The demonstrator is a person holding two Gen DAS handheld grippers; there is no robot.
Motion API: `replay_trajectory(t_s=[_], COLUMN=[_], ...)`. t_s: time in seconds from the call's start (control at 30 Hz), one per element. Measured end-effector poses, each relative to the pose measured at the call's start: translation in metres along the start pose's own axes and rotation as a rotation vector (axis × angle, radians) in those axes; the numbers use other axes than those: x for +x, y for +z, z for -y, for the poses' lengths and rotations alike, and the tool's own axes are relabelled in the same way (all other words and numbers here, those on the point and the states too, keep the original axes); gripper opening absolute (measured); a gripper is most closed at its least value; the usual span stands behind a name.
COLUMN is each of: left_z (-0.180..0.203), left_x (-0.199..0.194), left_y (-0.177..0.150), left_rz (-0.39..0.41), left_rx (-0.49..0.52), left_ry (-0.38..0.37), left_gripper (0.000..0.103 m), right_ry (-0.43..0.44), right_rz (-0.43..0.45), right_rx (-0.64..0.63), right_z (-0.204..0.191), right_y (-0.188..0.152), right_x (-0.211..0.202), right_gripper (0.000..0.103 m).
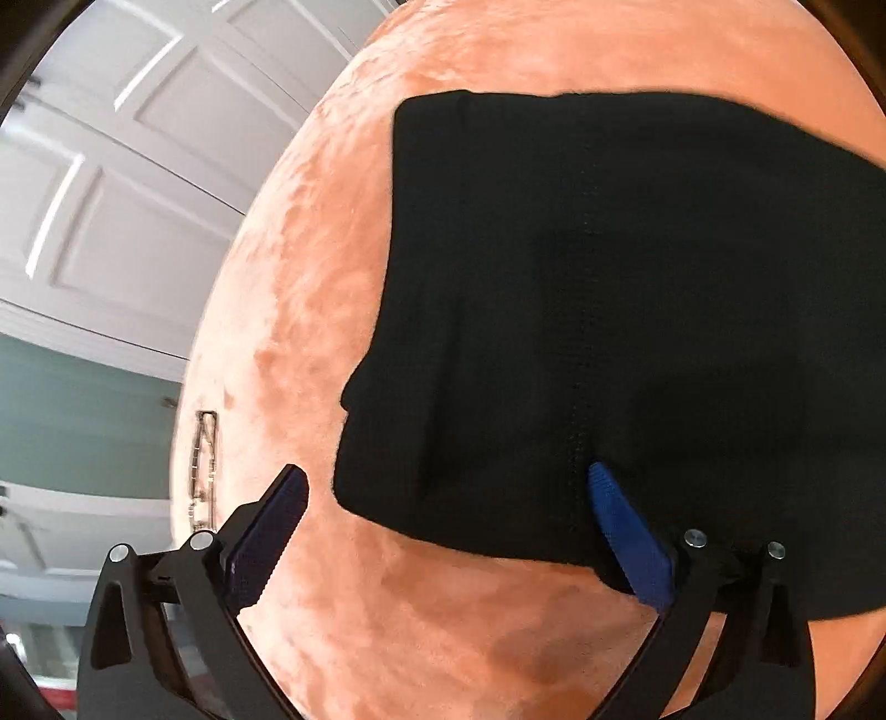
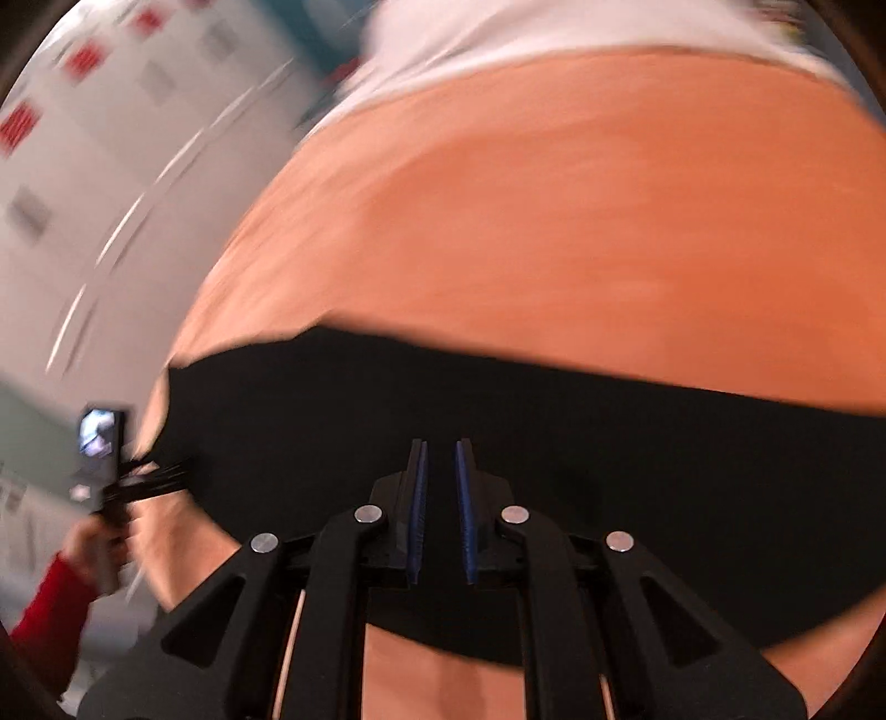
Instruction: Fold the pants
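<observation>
on the orange blanket (image 1: 343, 310), black pants (image 1: 637, 310) lie folded.

An orange plush blanket (image 1: 343, 310) fills most of what I see, its nap mottled light and dark. At the upper left of my left view stand white panelled doors (image 1: 144, 183), with a grey-green wall (image 1: 83, 421) below them. A small metal clasp (image 1: 204, 471) lies near the blanket's lower left edge. My right view is blurred; a white surface (image 2: 498, 27) crosses its top.
</observation>
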State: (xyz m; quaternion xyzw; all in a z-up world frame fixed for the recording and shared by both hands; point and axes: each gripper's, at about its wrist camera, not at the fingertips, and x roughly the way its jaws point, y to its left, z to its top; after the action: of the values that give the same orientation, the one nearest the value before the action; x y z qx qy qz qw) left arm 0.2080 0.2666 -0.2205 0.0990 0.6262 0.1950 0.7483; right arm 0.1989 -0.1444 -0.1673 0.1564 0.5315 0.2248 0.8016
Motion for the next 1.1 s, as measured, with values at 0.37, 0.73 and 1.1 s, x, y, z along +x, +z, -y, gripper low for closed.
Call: replay_trajectory(t_s=[0.37, 0.73, 1.1], left_z=[-0.063, -0.043, -0.062], left_x=[0.030, -0.047, 0.011], left_y=[-0.008, 0.013, 0.058], left_rz=[0.023, 0.212, 0.077], left_rx=[-0.016, -0.049, -0.236], left_ry=[-0.140, -0.074, -0.023], left_gripper=[0.098, 0.088, 0.087], right_ry=[0.096, 0.095, 0.062], right_rz=[-0.156, 0.013, 0.051], right_rx=[-0.031, -0.024, 0.055], right_z=[-0.085, -0.079, -0.063], right_y=[0.060, 0.068, 0.085], right_x=[0.174, 0.126, 0.136], right_gripper=[0.008, 0.011, 0.011])
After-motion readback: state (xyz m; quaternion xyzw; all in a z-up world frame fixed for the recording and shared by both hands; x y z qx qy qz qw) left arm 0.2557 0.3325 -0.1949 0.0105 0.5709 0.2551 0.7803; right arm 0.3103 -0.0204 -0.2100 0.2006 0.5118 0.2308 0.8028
